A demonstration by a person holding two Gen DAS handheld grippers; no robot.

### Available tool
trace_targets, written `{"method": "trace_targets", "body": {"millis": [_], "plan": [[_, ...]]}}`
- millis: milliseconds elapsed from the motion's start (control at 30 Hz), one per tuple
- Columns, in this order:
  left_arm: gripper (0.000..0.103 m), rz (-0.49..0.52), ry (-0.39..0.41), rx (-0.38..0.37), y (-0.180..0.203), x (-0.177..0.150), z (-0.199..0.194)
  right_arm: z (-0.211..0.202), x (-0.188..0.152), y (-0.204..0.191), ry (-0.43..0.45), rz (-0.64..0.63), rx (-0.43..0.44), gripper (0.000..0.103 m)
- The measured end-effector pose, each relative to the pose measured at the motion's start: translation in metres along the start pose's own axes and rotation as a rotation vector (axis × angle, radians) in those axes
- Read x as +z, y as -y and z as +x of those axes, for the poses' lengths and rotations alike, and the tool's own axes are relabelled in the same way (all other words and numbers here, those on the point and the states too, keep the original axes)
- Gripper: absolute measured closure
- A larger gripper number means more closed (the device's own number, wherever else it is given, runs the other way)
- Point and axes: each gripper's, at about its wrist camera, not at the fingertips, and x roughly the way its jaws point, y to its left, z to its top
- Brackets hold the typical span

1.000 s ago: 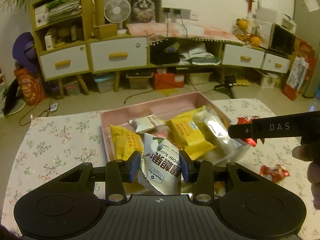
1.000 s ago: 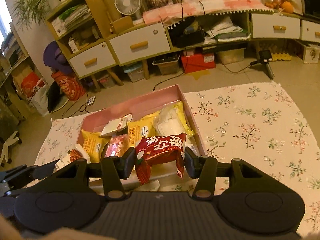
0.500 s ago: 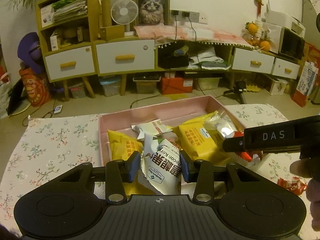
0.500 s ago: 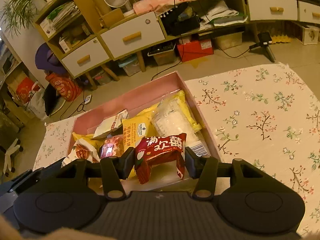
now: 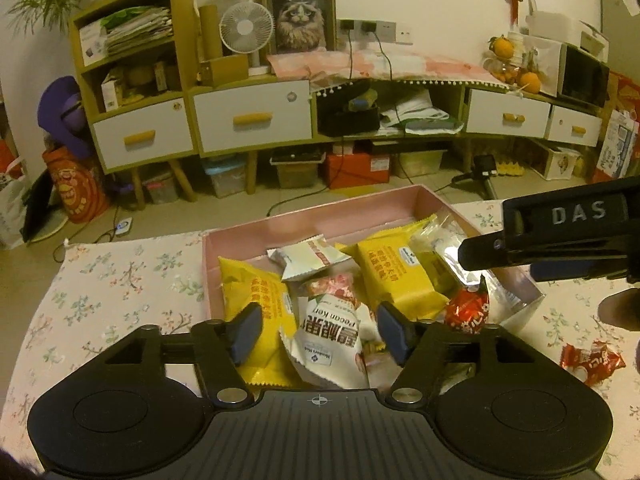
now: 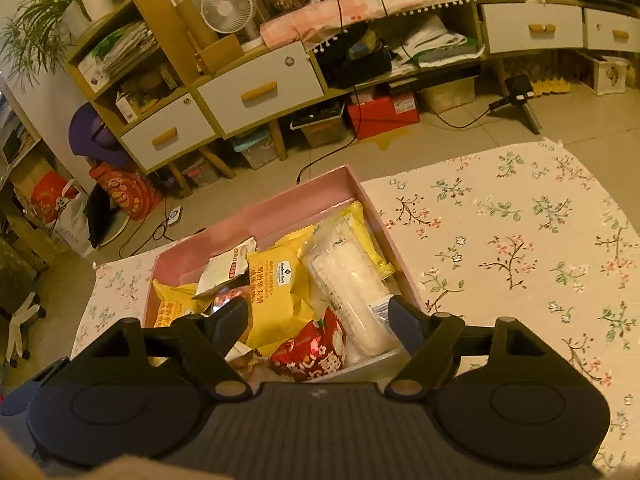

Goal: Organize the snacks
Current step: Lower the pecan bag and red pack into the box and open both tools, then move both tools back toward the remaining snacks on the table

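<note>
A pink box on the flowered cloth holds yellow packets, a small white packet and a clear bag of white snacks. My left gripper hangs over the box's near end, its jaws opening. The white pecan packet lies loose between them, free of both pads. My right gripper is also opening above the box. The red packet lies below it among the snacks, touched by neither pad. In the left wrist view, the right gripper's finger reaches in from the right, above that red packet.
Another red packet lies on the cloth right of the box. The flowered cloth stretches bare to the right. Beyond the table's far edge are the floor, low cabinets with white drawers, storage bins and cables.
Both grippers were shut on their packets and have now opened. The white pecan packet and the red packet have dropped out of the pads into the box.
</note>
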Motion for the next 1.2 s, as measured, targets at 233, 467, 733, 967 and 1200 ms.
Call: {"method": "trace_targets", "body": {"millis": [233,467,733,967,1200], "plan": [[0.028,0.007,-0.038,0.002,0.000,-0.011,-0.015,-0.014,-0.008,0.000,0.006,-0.036,-0.023,0.021],[0.020,0.018,-0.068,-0.022,0.002,-0.026,-0.038,-0.028,-0.020,0.001,-0.002,-0.079,-0.041,0.012],[0.015,0.040,-0.114,-0.015,0.000,-0.040,-0.057,-0.043,-0.035,-0.003,-0.021,-0.153,-0.059,0.006],[0.010,0.029,-0.152,-0.013,-0.007,-0.049,-0.072,-0.056,-0.049,-0.005,0.010,-0.216,-0.096,0.002],[0.006,0.004,-0.169,-0.023,-0.015,-0.067,-0.085,-0.061,-0.067,0.003,0.016,-0.236,-0.103,0.000]]}}
